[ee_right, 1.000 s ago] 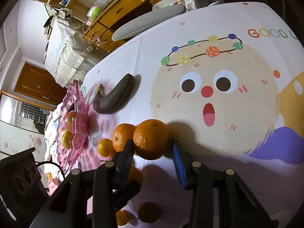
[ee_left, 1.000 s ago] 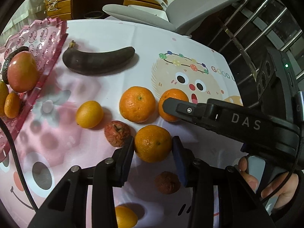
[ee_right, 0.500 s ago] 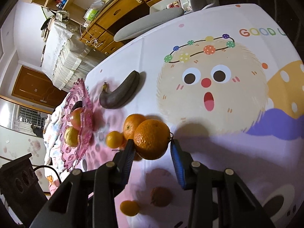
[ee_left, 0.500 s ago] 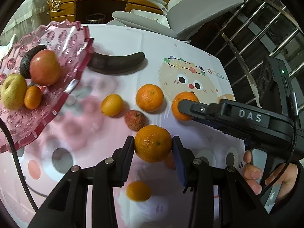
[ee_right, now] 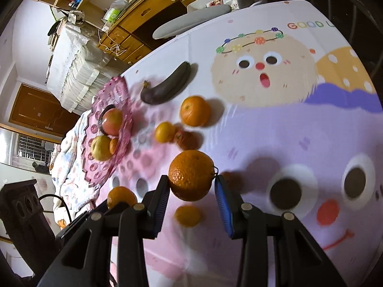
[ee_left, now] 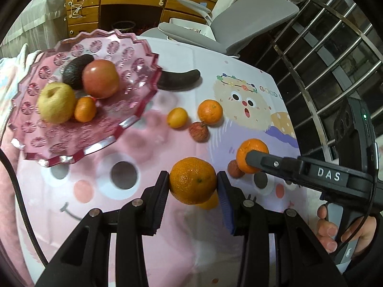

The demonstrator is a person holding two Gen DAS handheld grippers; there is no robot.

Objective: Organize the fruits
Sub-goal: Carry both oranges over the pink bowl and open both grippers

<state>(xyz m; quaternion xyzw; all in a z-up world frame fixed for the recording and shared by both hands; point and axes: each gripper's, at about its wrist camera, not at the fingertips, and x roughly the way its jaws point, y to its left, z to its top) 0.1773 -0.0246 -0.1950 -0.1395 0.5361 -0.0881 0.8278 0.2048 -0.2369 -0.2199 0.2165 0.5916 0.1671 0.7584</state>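
Both grippers, left (ee_left: 193, 185) and right (ee_right: 191, 186), clenched oranges above the worktop. Crowding the pink dish (ee_left: 134, 119) risked a collision that dropped fruit.

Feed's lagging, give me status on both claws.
Left claw shut on orange. Right claw shut on second orange. Pink plate ahead-left, path open.

A cartoon-printed tablecloth (ee_left: 148, 217) reading "GOOD" covers the table, a grey office chair (ee_left: 241, 19) stands at its far edge before a wooden desk (ee_left: 124, 2) with drawers, metal railing bars (ee_left: 335, 55) run alongside (to the right), and a brown door (ee_right: 36, 110) shows in the right wrist view.
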